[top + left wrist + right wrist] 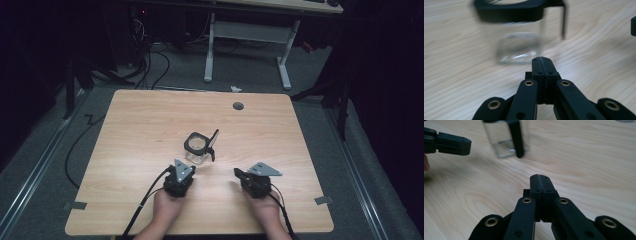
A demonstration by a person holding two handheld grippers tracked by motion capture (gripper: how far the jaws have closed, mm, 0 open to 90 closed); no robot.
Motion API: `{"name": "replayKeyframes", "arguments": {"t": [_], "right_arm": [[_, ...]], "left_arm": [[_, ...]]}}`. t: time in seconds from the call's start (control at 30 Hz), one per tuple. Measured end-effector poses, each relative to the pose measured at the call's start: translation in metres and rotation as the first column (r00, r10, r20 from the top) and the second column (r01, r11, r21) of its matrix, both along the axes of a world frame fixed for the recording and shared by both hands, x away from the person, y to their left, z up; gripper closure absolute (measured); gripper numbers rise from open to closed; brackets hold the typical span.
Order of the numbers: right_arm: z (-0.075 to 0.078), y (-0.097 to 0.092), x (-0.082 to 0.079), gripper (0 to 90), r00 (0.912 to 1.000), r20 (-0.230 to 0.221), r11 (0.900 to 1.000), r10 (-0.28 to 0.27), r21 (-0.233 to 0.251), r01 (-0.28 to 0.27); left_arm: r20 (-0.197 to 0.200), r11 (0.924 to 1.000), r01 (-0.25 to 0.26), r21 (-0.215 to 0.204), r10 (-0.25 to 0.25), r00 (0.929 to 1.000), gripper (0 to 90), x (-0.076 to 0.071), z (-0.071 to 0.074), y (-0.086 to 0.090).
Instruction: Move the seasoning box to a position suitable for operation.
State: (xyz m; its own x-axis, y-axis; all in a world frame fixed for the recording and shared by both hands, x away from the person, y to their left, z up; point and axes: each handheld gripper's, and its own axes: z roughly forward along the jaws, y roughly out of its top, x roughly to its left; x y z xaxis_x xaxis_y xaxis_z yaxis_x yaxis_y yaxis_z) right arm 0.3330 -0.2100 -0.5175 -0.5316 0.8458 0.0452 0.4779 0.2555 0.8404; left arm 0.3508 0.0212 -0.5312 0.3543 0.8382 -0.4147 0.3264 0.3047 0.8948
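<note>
So there's a clear glass jug sitting near the middle of the high view, on a light wood-grain bench with rounded corners and a small dark round hole near its top edge. The jug is squarish with rounded corners, see-through walls and a thick glass base, topped by a chunky matte black collar around the rim. A thin black handle drops down from that collar on the jug's right side in the high view; it looks like a flat strap of plastic. In the left gripper view the jug fills the upper middle of the frame, a bit blurred, with the handle at upper right. In the right gripper view it sits at the top centre with the handle facing the camera. The left hand-held gripper is at lower centre of the high view, just below the jug and not clearly touching it; its black plastic jaws are clenched tight together with nothing between them. The right hand-held gripper is to the lower right of the jug, a bit apart from it, jaws also pressed together and empty. Both have blocky matte black linkage arms with brass-coloured pivot rings, and a grey three-cornered plate on top. The bench surface is smooth, pale, with wavy grain.
</note>
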Motion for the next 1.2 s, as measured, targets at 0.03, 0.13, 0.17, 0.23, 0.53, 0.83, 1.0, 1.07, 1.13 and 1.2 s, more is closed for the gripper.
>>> {"name": "replayKeyframes", "arguments": {"t": [0.03, 0.13, 0.17, 0.23, 0.53, 0.83, 1.0, 1.07, 1.13, 1.2], "right_arm": [[0.001, 0.021, 0.009, 90.0, 0.9998, 0.009, 0.9997, 0.019, 0.014, -0.019], [-0.001, 0.049, 0.022, 90.0, 0.9990, 0.029, 0.9994, 0.034, 0.006, -0.034], [-0.001, 0.058, 0.027, 90.0, 0.9990, 0.030, 0.9995, 0.033, 0.005, -0.033], [-0.002, 0.071, 0.034, 90.0, 0.9991, 0.035, 0.9996, 0.025, -0.010, -0.025], [-0.006, 0.071, 0.053, 90.0, 0.9989, 0.022, 0.9989, -0.041, -0.021, 0.042], [-0.005, 0.043, 0.098, 90.0, 0.9937, -0.007, 0.9937, -0.112, 0.006, 0.112], [-0.001, 0.026, 0.101, 90.0, 0.9917, -0.013, 0.9909, -0.128, 0.041, 0.128], [0.002, 0.019, 0.092, 90.0, 0.9912, -0.012, 0.9897, -0.132, 0.056, 0.132], [0.006, 0.010, 0.074, 90.0, 0.9930, 0.010, 0.9923, -0.118, 0.040, 0.117], [0.008, 0.006, 0.063, 90.0, 0.9937, 0.017, 0.9934, -0.111, 0.031, 0.110]], "left_arm": [[-0.002, 0.9997, -0.023, -0.012, 0.023, 0.9997, 90.0, 0.001, 0.001, 0.014], [0.000, 0.9989, -0.042, -0.021, 0.042, 0.9991, 90.0, 0.002, 0.003, 0.030], [0.000, 0.9989, -0.042, -0.021, 0.042, 0.9991, 90.0, 0.002, 0.003, 0.030], [0.002, 0.9984, -0.052, -0.021, 0.052, 0.9986, 90.0, 0.004, 0.007, 0.043], [-0.002, 0.9962, -0.081, -0.030, 0.081, 0.9967, 90.0, 0.020, 0.010, 0.058], [-0.019, 0.9976, -0.055, -0.043, 0.054, 0.9983, 90.0, 0.042, 0.012, 0.047], [-0.016, 0.9988, -0.034, -0.035, 0.033, 0.9993, 90.0, 0.061, 0.012, 0.030], [-0.019, 0.9984, -0.032, -0.047, 0.031, 0.9993, 90.0, 0.070, 0.011, 0.022], [-0.017, 0.9991, -0.025, -0.034, 0.025, 0.9995, 90.0, 0.084, 0.008, 0.006], [-0.024, 0.9991, -0.017, -0.040, 0.016, 0.9996, 90.0, 0.090, 0.007, -0.003]]}}
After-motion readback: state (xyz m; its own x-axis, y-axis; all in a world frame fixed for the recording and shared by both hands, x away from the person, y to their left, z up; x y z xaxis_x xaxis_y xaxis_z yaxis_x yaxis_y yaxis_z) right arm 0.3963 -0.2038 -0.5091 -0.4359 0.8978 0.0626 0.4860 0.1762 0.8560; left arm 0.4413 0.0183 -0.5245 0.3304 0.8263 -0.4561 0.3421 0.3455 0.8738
